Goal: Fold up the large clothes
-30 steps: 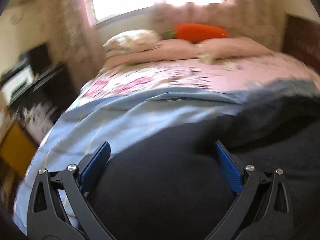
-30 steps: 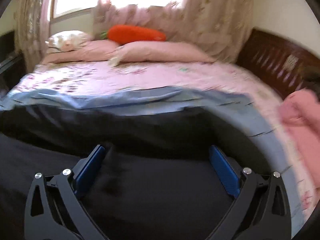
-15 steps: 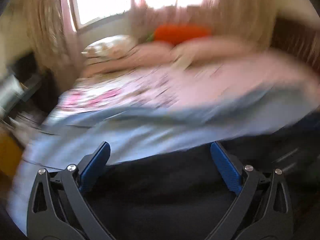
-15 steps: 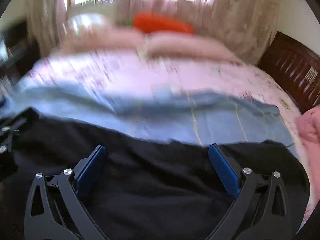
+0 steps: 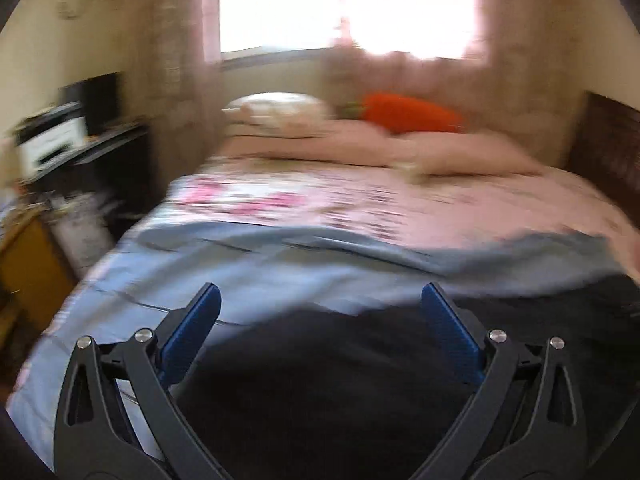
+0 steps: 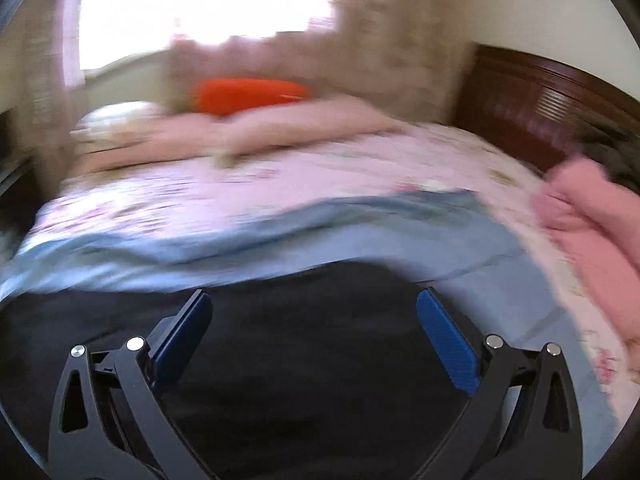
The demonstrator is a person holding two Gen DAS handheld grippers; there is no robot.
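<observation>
A large black garment (image 5: 328, 384) lies flat on a light blue sheet (image 5: 248, 272) at the near end of the bed; it also shows in the right wrist view (image 6: 312, 360). My left gripper (image 5: 320, 300) is open and empty, its blue pads (image 5: 188, 332) spread wide over the garment's far left part. My right gripper (image 6: 312, 300) is open and empty above the garment's far right part. The garment's near part is hidden below both views. Both views are motion-blurred.
Beyond the blue sheet (image 6: 280, 232) lies a pink floral bedspread (image 5: 400, 196) with pink pillows (image 5: 400, 148) and an orange carrot cushion (image 5: 408, 114). A pink cloth pile (image 6: 592, 232) sits at the bed's right edge by the dark headboard (image 6: 532, 108). Shelves (image 5: 80, 148) stand left of the bed.
Both grippers have pulled back and lifted, still open. More of the blue sheet and bed now shows beyond the black garment's far edge.
</observation>
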